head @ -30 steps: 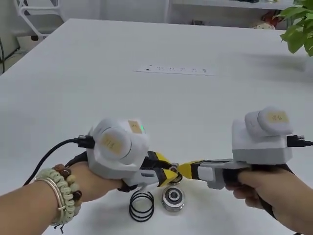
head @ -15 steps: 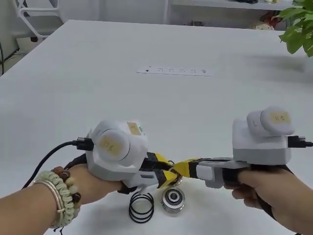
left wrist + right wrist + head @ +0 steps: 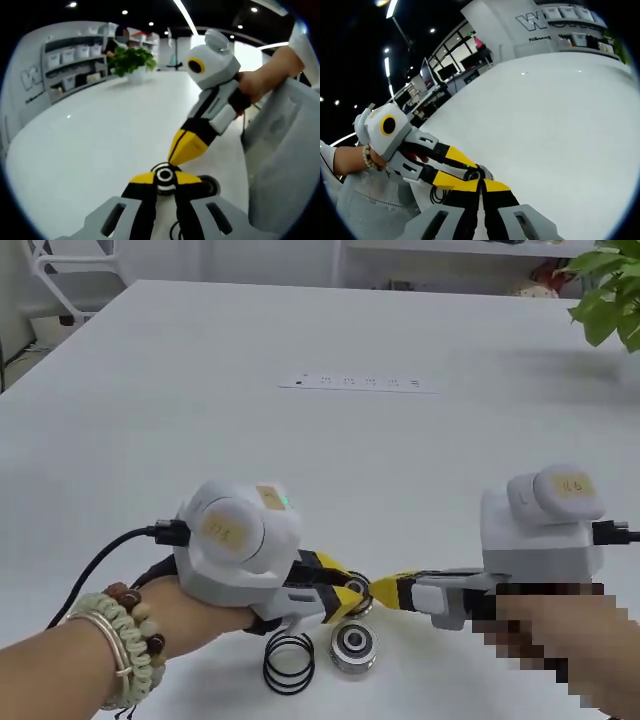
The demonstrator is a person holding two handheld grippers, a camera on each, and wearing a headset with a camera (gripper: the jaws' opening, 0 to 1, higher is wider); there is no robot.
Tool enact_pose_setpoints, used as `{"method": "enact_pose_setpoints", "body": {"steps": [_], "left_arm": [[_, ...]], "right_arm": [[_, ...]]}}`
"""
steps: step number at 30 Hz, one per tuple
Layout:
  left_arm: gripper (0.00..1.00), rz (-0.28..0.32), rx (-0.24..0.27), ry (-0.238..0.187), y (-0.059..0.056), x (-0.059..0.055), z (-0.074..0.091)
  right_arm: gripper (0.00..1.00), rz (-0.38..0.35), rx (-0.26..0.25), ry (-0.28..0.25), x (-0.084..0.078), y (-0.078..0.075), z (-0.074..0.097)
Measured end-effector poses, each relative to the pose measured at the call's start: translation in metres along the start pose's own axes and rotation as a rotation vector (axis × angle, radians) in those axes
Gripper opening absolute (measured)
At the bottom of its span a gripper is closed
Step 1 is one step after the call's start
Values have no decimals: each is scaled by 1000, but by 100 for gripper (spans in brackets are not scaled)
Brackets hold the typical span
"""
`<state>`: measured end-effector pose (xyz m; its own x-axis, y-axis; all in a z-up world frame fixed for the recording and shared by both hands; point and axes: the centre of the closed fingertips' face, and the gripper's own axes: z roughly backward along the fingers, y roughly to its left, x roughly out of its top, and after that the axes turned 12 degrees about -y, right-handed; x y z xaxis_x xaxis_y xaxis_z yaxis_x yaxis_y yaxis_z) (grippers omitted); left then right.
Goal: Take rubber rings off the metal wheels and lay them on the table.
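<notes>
Tan stickers [image 3: 570,483] on the white housings of both grippers carry marks too small to read. Wall lettering [image 3: 532,20] at the top of the right gripper view starts with a large "W"; the smaller line under it is illegible. A white power strip [image 3: 355,383] lies in the upper middle of the head view, its print unreadable too.

At the lower centre of the head view, the left gripper [image 3: 345,590] has its yellow-tipped jaws clamped on a metal wheel [image 3: 165,175] — one jaw on each side of it. The right gripper [image 3: 380,590] comes in from the right of the frame with its jaws drawn together to a point, the tip touching the rim of the held wheel. Whether a ring is nipped between them cannot be told.

Below the jaws, near the bottom edge of the head view, a second metal wheel [image 3: 353,648] rests on the white table [image 3: 200,390] — just beside a small stack of black rubber rings [image 3: 288,662] to its left.
</notes>
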<state>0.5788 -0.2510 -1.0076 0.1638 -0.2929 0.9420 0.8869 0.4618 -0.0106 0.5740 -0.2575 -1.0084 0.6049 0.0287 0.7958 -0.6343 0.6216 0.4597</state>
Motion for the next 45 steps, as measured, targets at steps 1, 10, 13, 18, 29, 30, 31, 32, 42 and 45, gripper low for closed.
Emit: {"method": "enact_pose_setpoints", "body": {"steps": [1,10,13,18,29,30,31,32,42,45], "left_arm": [[14,3,1,2,0,0,0],[14,-7,-8,37,-2,-1,3],[14,-12,-9,44,-2,-1,4],[15,-17,-9,49,-3,1,6],[19,-3,18,-5,-2,22,11],[20,-1,20,-10,-1,25,12],[20,2,22,-15,-1,27,13],[20,8,27,-27,0,30,14],[28,6,54,-95,9,60,29],[31,0,40,-98,7,65,33]], "right_arm": [[0,0,0,0,0,0,0],[0,3,2,-5,2,1,1],[0,-3,2,-13,4,1,2],[0,0,6,-14,5,1,2],[0,14,21,-20,11,7,3],[0,18,22,-21,13,9,4],[0,26,24,-22,14,10,4],[0,42,27,-23,15,12,5],[0,90,34,-21,17,17,6],[0,100,40,-27,19,19,7]]}}
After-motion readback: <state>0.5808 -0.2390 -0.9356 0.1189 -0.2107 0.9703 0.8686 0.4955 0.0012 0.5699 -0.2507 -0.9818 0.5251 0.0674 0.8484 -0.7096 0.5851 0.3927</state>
